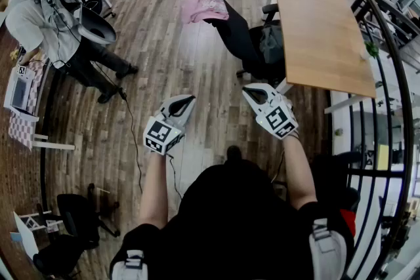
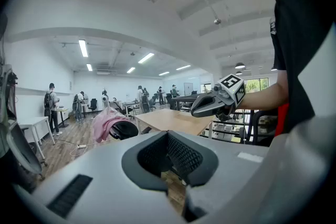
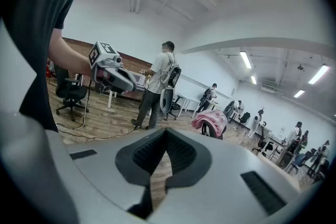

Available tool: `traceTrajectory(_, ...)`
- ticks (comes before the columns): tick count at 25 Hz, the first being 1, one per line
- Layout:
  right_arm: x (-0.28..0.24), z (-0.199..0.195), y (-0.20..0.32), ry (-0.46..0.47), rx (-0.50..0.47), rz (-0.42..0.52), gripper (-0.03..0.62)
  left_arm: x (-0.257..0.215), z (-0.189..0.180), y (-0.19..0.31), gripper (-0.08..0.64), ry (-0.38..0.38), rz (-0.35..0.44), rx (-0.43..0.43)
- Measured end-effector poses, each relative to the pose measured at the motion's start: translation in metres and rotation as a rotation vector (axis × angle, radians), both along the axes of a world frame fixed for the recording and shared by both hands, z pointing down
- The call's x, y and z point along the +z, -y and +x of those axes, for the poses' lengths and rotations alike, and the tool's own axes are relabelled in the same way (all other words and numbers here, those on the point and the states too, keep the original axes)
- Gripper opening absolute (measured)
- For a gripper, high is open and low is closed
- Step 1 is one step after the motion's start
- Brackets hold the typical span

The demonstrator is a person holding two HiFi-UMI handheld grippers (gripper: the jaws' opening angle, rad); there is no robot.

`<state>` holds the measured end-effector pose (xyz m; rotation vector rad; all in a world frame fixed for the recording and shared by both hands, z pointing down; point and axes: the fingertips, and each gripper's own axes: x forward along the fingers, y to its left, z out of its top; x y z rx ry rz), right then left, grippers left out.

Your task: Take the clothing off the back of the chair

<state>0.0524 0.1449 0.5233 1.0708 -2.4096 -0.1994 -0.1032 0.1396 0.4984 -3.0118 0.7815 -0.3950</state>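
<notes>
While left gripper and right gripper are hovering clenched and empty, pink clothing is draping the chair back's top edge, probably soft, pinchable there.

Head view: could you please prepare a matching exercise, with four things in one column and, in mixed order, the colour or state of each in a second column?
Things:
1. clothing
2. table
3. left tool
4. chair

Colour or state:
A. black, next to the table
B. shut, holding nothing
C. pink, draped over a chair back
D. light wood top

Right pairs: 1-C, 2-D, 3-B, 4-A.
</notes>
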Motion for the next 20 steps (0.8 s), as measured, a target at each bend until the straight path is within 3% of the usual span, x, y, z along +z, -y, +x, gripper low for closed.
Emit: traceTrajectory(20,0.019,0.031,0.028,0.041,-0.046,-0.082,-0.002,0.011,0.03,0.026,0.003,0.028,-0.033,-0.07)
